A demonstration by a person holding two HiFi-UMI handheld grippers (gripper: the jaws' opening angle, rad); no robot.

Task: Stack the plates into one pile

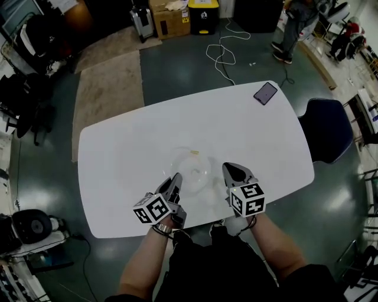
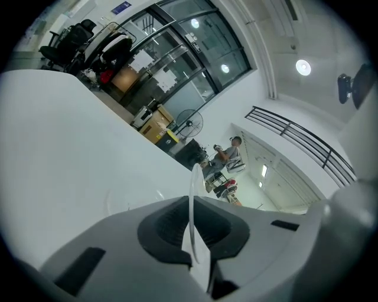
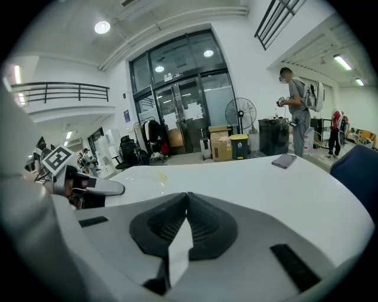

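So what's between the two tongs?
A see-through round plate lies between the left tongs and the right tongs in the head view. The left gripper view shows the left tongs pinching its rim.

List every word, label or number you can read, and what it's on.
Nothing is legible.
Yellow bin: dark label, too small to read.
Cardboard box: stickers, blurred.
Blue sign beside the glass front: too small.
Marker cube: square pattern, no letters.
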